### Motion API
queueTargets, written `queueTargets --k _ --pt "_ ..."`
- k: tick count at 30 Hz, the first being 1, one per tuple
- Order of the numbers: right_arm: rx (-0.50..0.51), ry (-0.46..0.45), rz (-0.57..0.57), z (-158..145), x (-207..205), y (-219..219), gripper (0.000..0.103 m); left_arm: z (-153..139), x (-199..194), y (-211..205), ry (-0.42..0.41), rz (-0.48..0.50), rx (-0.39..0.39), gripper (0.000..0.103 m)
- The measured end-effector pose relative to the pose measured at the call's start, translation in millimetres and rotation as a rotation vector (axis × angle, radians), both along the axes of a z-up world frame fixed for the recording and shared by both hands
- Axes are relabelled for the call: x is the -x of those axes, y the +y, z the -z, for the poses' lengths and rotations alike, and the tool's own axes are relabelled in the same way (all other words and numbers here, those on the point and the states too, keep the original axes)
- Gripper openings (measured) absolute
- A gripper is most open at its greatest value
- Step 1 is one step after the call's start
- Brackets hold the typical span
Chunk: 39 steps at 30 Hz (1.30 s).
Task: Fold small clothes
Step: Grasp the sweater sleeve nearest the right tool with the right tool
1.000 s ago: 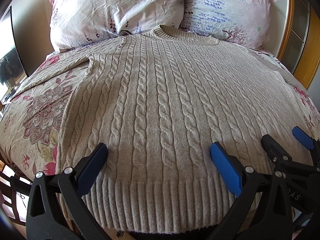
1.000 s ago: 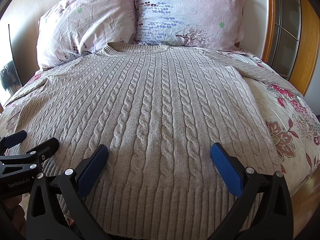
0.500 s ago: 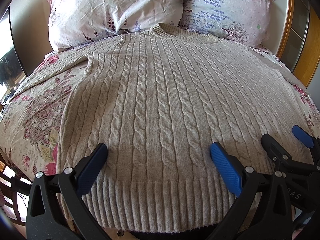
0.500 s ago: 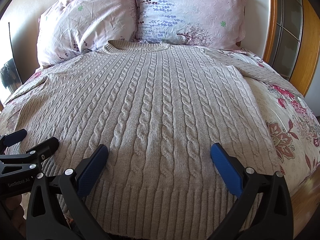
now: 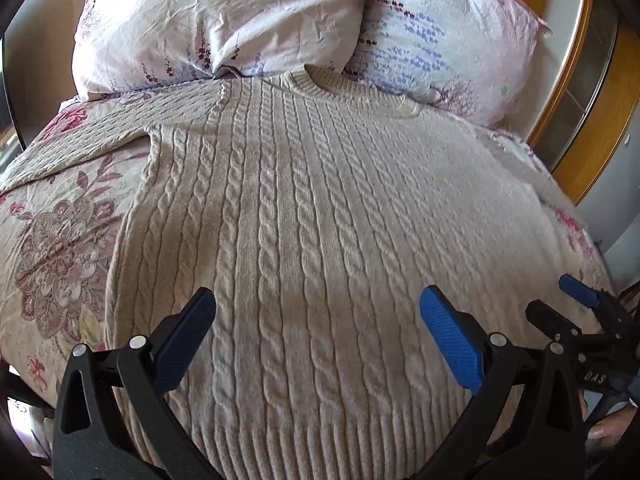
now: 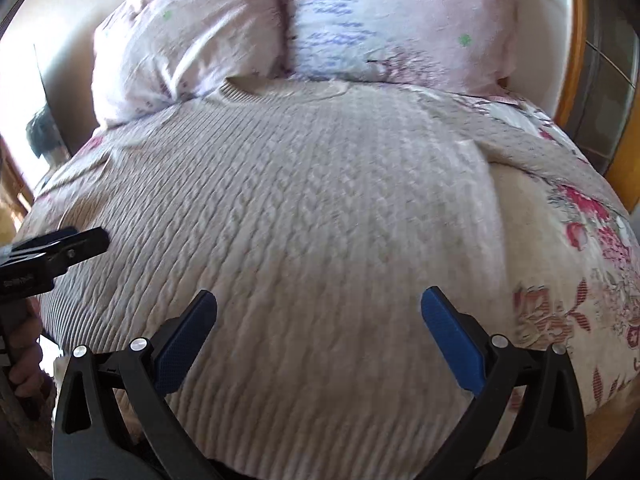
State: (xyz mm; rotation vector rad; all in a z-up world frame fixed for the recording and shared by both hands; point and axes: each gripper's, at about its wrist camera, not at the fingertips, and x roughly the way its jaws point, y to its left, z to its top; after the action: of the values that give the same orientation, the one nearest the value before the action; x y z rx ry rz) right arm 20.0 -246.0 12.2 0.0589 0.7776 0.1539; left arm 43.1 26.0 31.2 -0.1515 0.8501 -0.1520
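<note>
**Grippers advance over spread sweater as fold is about to begin**

A beige cable-knit sweater (image 5: 320, 220) lies face up and flat across a bed (image 5: 60, 248), its ribbed hem at the near edge and its round collar against two crumpled floral pillows (image 5: 224, 20). The left gripper (image 5: 318, 320) and the right gripper (image 6: 319, 320) both hang low over the hem, jaws spread wide and holding nothing. Compared with half a second ago, both cameras have pushed forward and tilted: the pillows fill more of each view, and the right wrist picture is smeared with motion, suggesting that hand is travelling fastest. The sweater itself has not shifted, and no fold has been made, so the task appears to be at its very start, with the grippers likely heading for a sleeve or side edge. The knit looks thick and soft, with raised rope-like columns and a stretchy ribbed border; it should drape heavily and may sag when lifted. One sleeve (image 5: 80, 136) stretches out over the flowered bedspread on the left.
</note>
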Motion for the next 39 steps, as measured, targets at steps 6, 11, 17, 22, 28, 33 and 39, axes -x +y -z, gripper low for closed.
queueTargets --k 6,11,17,22,28,33,39 --pt "-0.355 -0.028 0.291 -31 -41 -126 0.102 -30 -36 10 -0.145 -0.057 -0.001 0.101" --pt "-0.568 0.017 0.514 -19 -80 -211 0.087 -24 -75 11 -0.098 -0.055 0.029 0.101" --pt "-0.754 0.096 0.654 15 -112 -262 0.071 9 -95 15 -0.031 -0.067 0.042 0.101" --pt "-0.814 0.084 0.698 30 -125 -277 0.062 21 -100 22 0.023 -0.074 0.098 0.101" --pt "-0.811 0.034 0.741 33 -128 -281 0.043 23 -101 20 0.036 -0.072 0.071 0.101" --pt "-0.77 0.026 0.76 37 -130 -285 0.017 25 -103 16 0.046 -0.07 0.049 0.101" --pt "-0.652 -0.101 0.678 -6 -133 -264 0.013 25 -104 18 0.043 -0.069 0.057 0.101"
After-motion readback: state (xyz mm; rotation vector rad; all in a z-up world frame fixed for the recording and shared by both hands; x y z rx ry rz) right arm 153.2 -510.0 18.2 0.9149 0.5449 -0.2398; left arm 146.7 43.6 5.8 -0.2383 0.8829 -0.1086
